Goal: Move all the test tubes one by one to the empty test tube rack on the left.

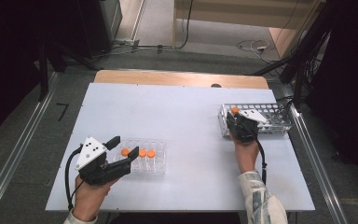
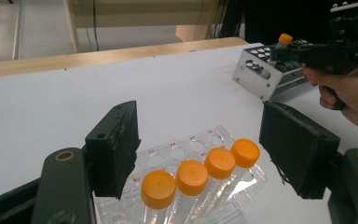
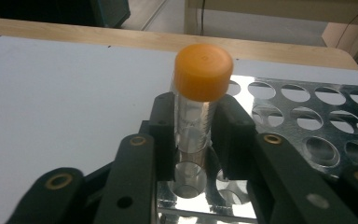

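Right gripper (image 3: 193, 135) clamped on an orange-capped tube (image 3: 196, 100) at the metal rack (image 1: 279, 122).

The tube stood upright over a hole at the rack's left end, far right on the white table (image 1: 186, 116), jaws pinched against its clear wall. Near left, the left gripper (image 2: 205, 149) hung spread wide over the clear tray (image 1: 161, 164) of four capped tubes (image 2: 191, 179), touching none.
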Demonstrator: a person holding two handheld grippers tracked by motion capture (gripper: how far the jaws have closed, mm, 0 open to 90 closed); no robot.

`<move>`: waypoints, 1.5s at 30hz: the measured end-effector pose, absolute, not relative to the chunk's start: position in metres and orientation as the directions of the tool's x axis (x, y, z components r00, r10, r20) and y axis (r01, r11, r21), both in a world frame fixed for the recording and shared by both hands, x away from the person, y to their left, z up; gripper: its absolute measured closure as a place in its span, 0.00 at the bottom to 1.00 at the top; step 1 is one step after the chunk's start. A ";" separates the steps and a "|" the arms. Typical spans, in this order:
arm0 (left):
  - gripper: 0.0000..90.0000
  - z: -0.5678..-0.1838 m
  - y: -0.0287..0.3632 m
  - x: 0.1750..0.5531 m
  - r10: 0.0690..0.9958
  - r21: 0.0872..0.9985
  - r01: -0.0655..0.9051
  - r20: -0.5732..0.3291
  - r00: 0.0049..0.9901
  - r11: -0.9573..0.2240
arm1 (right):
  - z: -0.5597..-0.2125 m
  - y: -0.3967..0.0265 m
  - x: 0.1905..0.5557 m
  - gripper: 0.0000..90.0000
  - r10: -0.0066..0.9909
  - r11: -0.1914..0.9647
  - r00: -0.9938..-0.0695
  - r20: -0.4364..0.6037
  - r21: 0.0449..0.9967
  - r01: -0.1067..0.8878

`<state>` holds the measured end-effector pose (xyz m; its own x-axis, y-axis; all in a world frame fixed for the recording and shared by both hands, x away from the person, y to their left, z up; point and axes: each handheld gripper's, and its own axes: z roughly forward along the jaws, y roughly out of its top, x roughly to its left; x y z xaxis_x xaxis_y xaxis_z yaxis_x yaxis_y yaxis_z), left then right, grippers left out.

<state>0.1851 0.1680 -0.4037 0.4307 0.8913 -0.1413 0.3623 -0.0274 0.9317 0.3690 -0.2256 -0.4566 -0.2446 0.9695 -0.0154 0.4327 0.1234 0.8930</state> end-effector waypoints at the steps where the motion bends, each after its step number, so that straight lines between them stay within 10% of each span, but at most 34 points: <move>1: 0.31 -0.404 0.168 0.185 0.891 0.932 0.363 -0.142 0.431 -0.027 | -0.456 -0.226 0.369 0.79 0.970 0.121 -0.244 -0.014 0.896 0.427; 45: 0.31 -0.402 0.166 0.181 0.890 0.936 0.352 -0.136 0.436 -0.029 | -0.396 -0.245 0.318 0.80 0.935 0.110 -0.354 0.008 0.944 0.311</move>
